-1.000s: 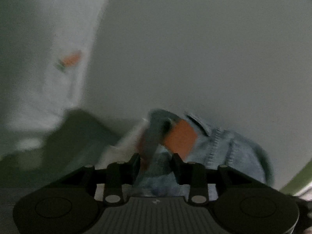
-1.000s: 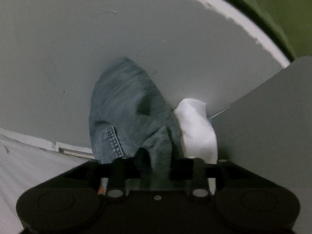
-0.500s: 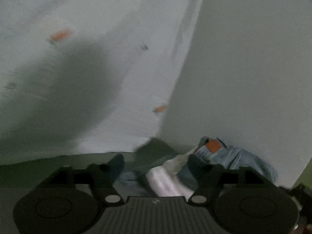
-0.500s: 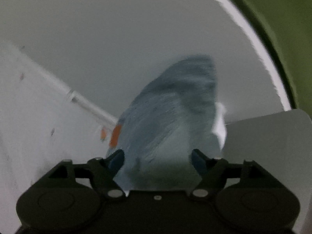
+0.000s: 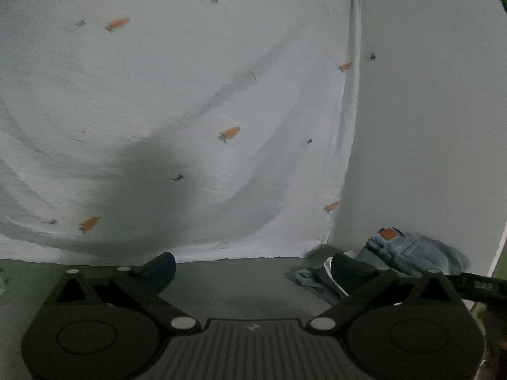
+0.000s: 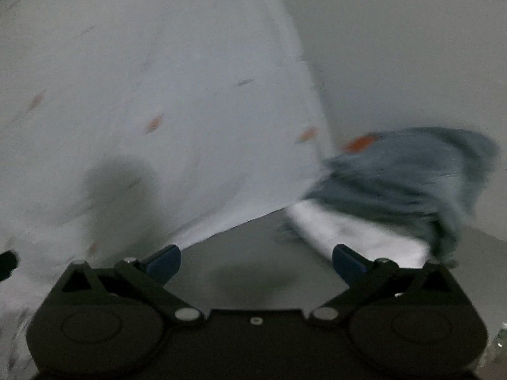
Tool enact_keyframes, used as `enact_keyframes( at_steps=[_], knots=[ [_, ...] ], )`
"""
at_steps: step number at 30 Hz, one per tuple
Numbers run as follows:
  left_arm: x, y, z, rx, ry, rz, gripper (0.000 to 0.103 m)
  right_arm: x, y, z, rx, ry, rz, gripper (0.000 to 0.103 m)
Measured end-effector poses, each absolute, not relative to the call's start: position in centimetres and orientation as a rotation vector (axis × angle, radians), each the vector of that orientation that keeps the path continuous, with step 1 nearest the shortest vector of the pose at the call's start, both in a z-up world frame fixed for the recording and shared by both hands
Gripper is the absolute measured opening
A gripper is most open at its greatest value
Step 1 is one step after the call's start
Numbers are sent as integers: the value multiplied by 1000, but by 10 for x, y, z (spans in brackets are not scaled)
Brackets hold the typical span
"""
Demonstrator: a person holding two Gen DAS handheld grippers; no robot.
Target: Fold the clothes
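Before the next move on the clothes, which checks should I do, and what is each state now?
1. Left claw open with nothing between the fingers: ok; its jaws have just been opening.
2. Right claw open and empty: ok; it too has just been opening.
3. Denim garment released, lying on the grey surface by the wall: ok.
4. Denim garment neatly folded: not ok, it looks bunched.
5. White garment under the denim folded: cannot tell.
6. Carrot-print cloth flat: not ok, creased.

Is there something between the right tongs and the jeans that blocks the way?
Nothing visible blocks it. The right tongs are open and empty, their jaws having just been opening. The jeans lie ahead to the right on the grey surface, over a white garment. Only bare surface lies between.
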State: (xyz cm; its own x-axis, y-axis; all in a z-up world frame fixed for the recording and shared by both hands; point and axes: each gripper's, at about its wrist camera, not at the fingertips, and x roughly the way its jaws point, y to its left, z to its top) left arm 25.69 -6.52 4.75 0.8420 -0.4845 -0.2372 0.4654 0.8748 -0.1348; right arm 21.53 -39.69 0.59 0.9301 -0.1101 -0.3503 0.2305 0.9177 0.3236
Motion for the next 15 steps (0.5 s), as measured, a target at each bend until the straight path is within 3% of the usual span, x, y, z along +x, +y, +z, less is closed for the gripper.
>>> enact_keyframes(
  at_steps=[15],
  knots=[
    [112,37,24,-57,398,-209,103,127,-221,7,170,496,106,103]
  ],
)
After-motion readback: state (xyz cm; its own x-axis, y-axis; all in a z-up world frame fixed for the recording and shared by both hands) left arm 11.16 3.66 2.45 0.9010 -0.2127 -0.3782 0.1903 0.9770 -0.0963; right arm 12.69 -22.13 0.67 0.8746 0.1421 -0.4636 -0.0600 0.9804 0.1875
